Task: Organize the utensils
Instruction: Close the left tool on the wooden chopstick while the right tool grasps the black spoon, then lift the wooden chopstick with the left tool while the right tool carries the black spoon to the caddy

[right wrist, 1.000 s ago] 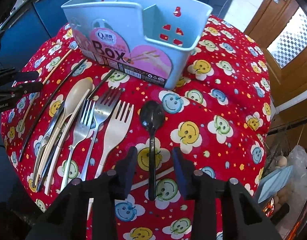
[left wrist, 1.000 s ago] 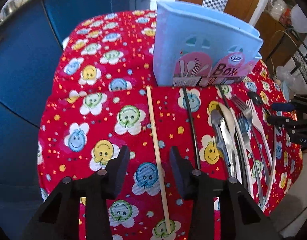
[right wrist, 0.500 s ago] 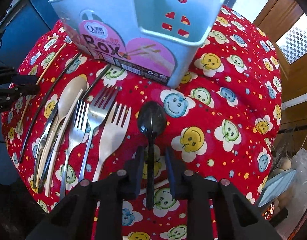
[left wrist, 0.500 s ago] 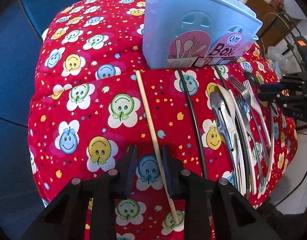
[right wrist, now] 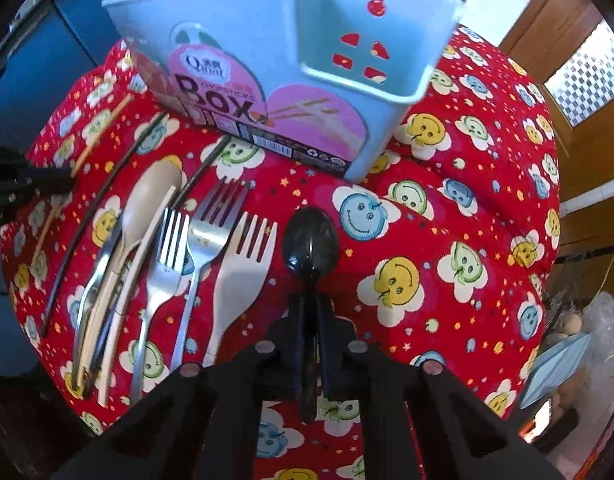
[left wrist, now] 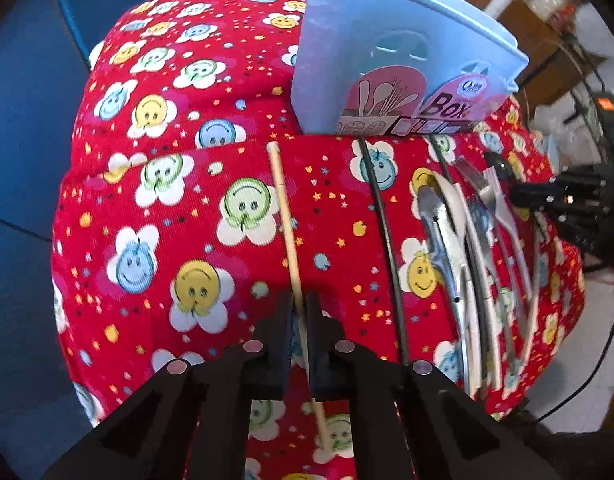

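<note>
Black spoon [right wrist: 310, 240] handle partly hidden; holder [right wrist: 267, 40] top cropped.

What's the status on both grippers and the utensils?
Left gripper just closed on the wooden chopstick. Right gripper just closed on the black spoon handle. Both utensils still flat on the cloth. Blue box unobstructed.

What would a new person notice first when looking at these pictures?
First, the loud red smiley-flower cloth under everything. Next, the pale blue utensil box standing at the back. Then the two grippers: the left gripper shut on a wooden chopstick, the right gripper shut on a black spoon.
</note>
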Demonstrator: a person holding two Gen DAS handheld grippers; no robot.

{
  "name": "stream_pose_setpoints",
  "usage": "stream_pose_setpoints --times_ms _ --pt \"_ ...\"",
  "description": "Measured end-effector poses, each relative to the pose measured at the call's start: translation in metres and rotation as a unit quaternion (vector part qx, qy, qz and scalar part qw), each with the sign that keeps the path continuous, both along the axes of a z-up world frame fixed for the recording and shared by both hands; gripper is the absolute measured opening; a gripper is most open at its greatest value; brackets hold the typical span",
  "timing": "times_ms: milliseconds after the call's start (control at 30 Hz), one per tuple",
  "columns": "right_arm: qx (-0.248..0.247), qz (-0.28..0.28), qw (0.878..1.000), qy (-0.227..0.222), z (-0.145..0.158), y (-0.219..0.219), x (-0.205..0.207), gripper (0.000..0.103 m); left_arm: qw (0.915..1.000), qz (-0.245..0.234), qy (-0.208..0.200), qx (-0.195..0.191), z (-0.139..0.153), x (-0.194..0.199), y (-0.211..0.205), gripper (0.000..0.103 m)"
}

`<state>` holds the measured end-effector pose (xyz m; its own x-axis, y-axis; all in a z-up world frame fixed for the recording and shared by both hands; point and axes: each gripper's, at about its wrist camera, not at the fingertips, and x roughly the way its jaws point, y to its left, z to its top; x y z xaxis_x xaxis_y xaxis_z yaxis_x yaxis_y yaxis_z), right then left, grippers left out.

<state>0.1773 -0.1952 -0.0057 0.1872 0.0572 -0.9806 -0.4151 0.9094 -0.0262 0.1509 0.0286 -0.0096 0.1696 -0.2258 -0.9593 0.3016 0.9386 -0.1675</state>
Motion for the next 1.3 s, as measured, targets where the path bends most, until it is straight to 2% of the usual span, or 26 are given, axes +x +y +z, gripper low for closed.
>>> stream_pose_setpoints --times_ms 133,233,300,400,533,700,800,1033,1300 --pt "0.048 -0.025 0.998 -0.027 0.003 -0.011 -0.018 0.008 0.9988 0.026 -0.018 -0.037 0.007 -0.014 0.007 0.004" --pt "0.089 -0.048 0.994 -0.044 0.005 -0.021 -0.027 0.008 0.9956 0.046 -0.046 -0.069 0.015 -0.032 0.012 0.004" --pt "0.107 -0.061 0.99 -0.071 0.008 -0.03 -0.036 0.008 0.992 0.052 -0.068 -0.093 0.022 -0.04 0.014 0.004" --pt "0.146 -0.073 0.981 -0.105 0.013 -0.04 -0.046 0.008 0.9844 0.053 -0.121 -0.116 0.035 -0.056 0.012 0.004" --pt "0.186 -0.095 0.966 -0.153 0.018 -0.048 -0.053 0.008 0.9682 0.068 -0.18 -0.16 0.05 -0.065 0.013 0.004" --pt "0.223 -0.108 0.947 -0.203 0.031 -0.045 -0.065 0.008 0.9536 0.075 -0.236 -0.171 0.063 -0.065 -0.006 0.004" --pt "0.244 -0.114 0.935 -0.23 0.039 -0.043 -0.07 0.008 0.9445 0.075 -0.273 -0.166 0.073 -0.064 -0.011 0.004" --pt "0.256 -0.106 0.92 -0.278 0.062 -0.034 -0.075 0.008 0.9195 0.089 -0.35 -0.155 0.103 -0.054 -0.018 0.004" --pt "0.27 -0.098 0.904 -0.317 0.081 -0.035 -0.065 0.008 0.9045 0.112 -0.38 -0.157 0.124 -0.034 -0.022 0.004"
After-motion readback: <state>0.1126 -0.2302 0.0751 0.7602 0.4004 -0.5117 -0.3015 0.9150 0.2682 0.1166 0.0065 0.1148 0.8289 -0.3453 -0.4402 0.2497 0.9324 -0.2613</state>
